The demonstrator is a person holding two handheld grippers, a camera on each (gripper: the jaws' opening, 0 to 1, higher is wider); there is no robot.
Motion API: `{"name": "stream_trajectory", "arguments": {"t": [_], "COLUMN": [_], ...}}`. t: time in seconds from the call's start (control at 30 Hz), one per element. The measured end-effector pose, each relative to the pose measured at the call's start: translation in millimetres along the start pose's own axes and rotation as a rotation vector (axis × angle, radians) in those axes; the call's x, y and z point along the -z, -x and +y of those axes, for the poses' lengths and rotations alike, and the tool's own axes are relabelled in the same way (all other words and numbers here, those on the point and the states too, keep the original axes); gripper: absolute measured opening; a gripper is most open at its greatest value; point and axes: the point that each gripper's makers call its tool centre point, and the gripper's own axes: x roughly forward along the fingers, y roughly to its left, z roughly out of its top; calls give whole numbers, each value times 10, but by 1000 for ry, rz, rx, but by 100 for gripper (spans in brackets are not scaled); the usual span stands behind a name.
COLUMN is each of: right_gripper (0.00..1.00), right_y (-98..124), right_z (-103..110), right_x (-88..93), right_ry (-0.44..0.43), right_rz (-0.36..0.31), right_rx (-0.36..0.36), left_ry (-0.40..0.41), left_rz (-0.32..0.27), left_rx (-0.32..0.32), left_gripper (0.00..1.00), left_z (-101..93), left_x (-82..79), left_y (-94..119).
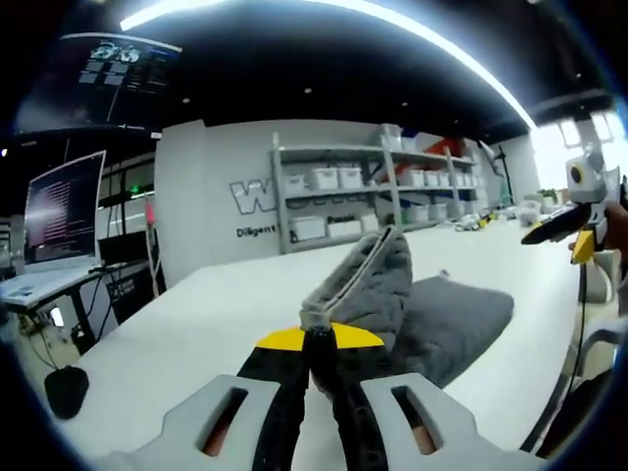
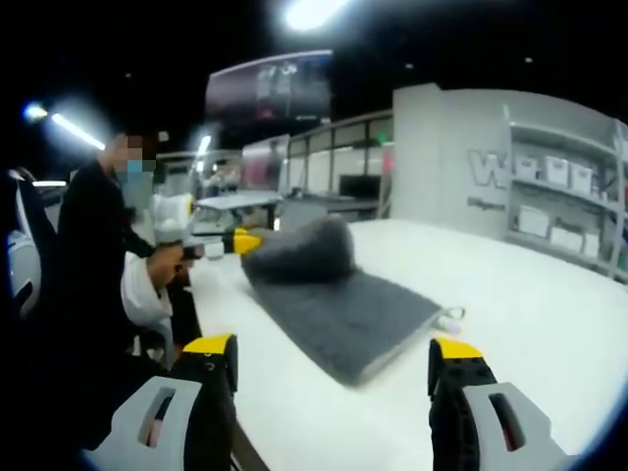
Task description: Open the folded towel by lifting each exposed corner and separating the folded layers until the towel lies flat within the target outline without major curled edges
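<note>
**A:** Towel point(image 2: 334, 304) first: where does it lie?

**B:** It is a grey towel on the white surface point(image 2: 530, 324). In the right gripper view most of it lies flat, while the end nearest you is lifted into a rounded hump. In the left gripper view the raised part point(image 1: 368, 285) stands up as a peaked fold right in front of the camera, with the flat part spreading out behind it to the right.

**A:** What is your left gripper doing?

**B:** Your left gripper point(image 1: 319, 343) has its yellow-tipped fingers closed tight together, pinching the edge of the towel and holding it up off the surface. The right gripper view shows the same gripper point(image 2: 235, 242) from the side, in your hand point(image 2: 169, 257), its tip touching the lifted hump.

**A:** And your right gripper?

**B:** Your right gripper point(image 2: 334, 368) holds its fingers wide apart with nothing between them, above the surface and near the flat end of the towel. In the left gripper view it point(image 1: 564, 224) appears at the far right, well apart from the towel.

**A:** Anything else around?

**B:** Shelving point(image 1: 383, 191) with white bins stands behind the surface, and a monitor point(image 1: 64, 206) sits at the left. A small pale object point(image 2: 451, 317) lies just beside the towel's far edge; I cannot tell what it is.
</note>
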Motion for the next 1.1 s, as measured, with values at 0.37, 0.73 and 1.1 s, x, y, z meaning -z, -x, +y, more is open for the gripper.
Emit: {"name": "stream_trajectory", "arguments": {"t": [0.37, 0.73, 1.1], "right_gripper": [79, 76, 73], "right_y": [-18, 16, 6], "right_z": [8, -52, -60], "right_x": [18, 21, 47], "right_ry": [1, -4, -2], "right_rz": [6, 0, 8], "right_rx": [-2, 12, 14], "left_ry": [-3, 13, 6], "left_rz": [23, 36, 60], "left_rx": [-15, -17, -27], "left_gripper": [7, 7, 7], "left_z": [56, 94, 155], "left_x": [97, 181, 250], "left_y": [53, 101, 130]}}
